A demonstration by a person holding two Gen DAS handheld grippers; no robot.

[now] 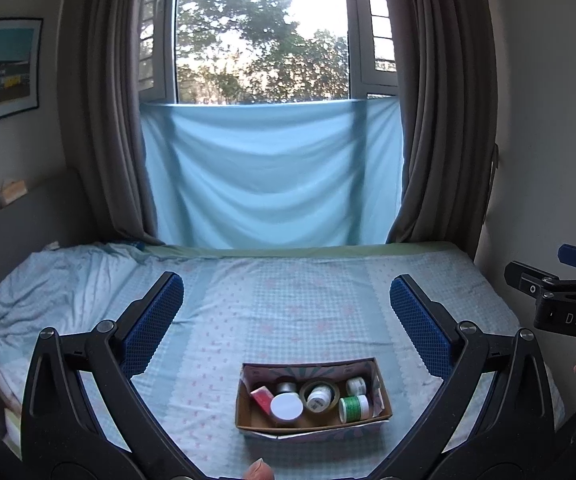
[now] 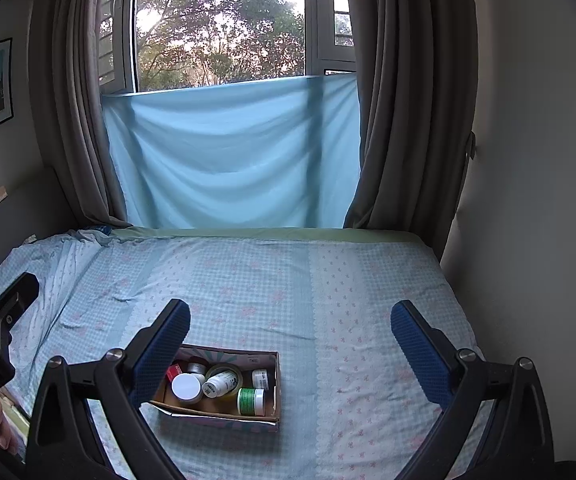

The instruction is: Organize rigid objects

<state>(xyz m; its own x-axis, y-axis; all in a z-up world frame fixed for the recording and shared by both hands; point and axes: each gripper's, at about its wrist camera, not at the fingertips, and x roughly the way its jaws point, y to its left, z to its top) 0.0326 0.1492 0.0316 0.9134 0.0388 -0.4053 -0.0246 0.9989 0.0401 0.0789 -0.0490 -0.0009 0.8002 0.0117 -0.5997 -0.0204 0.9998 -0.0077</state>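
Cardboard box sits on the bed, near its front edge, and everything in play is inside it. White-lidded jar at the front, red carton leaning against the left wall, tape roll in the middle with a white bottle lying across its ring. Green-labelled jar lies on its side by the right wall, a small white jar behind it, a grey-capped one at the back; its label is too small to read.

Left tongs hang wide open above the box, blue pads well apart, nothing between them. Right tongs are spread just as wide and empty, with the box low under the left pad in their view, partly hidden by it.

Plenty of room here: checked sheet runs bare from the box back to the green mattress edge under the blue cloth and curtains. Right of the box the bed lies open out to the wall; on the left, a rumpled pillow.
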